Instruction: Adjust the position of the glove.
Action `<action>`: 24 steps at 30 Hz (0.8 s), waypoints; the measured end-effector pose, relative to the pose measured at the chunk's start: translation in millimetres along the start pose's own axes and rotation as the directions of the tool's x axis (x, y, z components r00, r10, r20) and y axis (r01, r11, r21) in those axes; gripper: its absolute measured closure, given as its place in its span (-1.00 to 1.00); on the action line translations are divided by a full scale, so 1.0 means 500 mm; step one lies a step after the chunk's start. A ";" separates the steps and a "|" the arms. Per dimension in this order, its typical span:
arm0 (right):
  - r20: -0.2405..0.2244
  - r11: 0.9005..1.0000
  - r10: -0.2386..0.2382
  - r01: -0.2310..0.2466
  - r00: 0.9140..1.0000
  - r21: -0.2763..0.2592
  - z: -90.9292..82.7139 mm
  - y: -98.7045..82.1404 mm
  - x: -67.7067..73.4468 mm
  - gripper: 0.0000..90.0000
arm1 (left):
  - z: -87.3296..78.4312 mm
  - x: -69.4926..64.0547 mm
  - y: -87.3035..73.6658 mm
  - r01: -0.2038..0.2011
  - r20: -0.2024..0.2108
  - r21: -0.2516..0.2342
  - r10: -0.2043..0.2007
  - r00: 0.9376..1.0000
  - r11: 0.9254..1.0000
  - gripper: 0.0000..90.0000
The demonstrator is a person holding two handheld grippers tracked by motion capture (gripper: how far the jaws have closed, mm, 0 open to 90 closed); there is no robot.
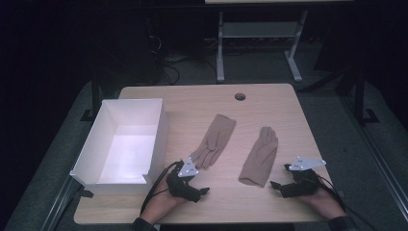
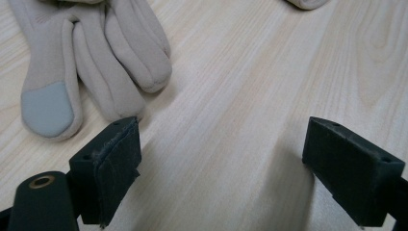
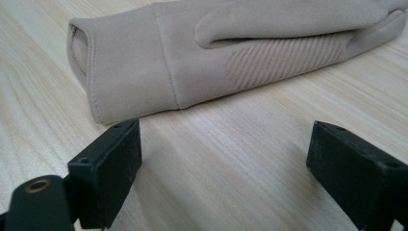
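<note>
Two beige fabric gloves (image 1: 217, 139) (image 1: 260, 155) flat on pale wooden table (image 1: 288, 115), beside empty white box (image 1: 91, 159). Left gripper (image 2: 221, 163) and right gripper (image 3: 223, 168) both gaping wide, holding nothing. Likely snag: pinching one thin layer, glove slipping free.

A box (image 1: 120, 144) sits on the table's (image 1: 269, 103) left side. Two gloves lie mid-frame: left glove (image 1: 214, 139), right glove (image 1: 261, 156).
</note>
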State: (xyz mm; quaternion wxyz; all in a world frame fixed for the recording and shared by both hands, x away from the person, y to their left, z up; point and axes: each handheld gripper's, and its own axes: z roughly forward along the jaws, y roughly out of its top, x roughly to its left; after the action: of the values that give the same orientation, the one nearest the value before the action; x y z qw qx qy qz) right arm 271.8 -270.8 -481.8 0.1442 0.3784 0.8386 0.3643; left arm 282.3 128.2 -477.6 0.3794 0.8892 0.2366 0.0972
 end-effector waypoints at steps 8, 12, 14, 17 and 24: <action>0.001 0.999 -0.002 0.002 1.000 0.041 -0.003 0.011 0.004 -0.62 | 0.001 0.000 0.001 0.002 -0.006 0.001 -0.002 1.000 1.000 -0.71; -0.007 0.999 -0.015 0.015 1.000 0.034 -0.007 0.015 0.002 -0.46 | 0.001 0.000 0.001 0.002 -0.006 0.001 -0.002 1.000 1.000 -0.71; -0.014 1.000 0.007 -0.007 1.000 0.008 -0.013 0.019 -0.001 -0.35 | 0.001 0.000 0.001 0.002 -0.006 0.000 -0.002 1.000 1.000 -0.71; -0.035 1.000 0.024 -0.025 0.999 -0.013 -0.019 0.026 -0.008 -0.08 | 0.002 0.000 0.001 0.009 -0.005 -0.005 -0.009 1.000 1.000 -0.71; -0.091 0.999 0.029 -0.032 0.995 -0.036 -0.010 0.062 -0.011 0.68 | 0.002 0.000 0.001 0.008 -0.008 -0.005 -0.008 1.000 1.000 -0.71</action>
State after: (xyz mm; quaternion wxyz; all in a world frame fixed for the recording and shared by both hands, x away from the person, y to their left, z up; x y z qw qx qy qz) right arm 289.2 -263.5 -456.4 0.1074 0.3714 0.8315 0.3990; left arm 282.7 127.3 -477.7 0.3810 0.8869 0.2413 0.0996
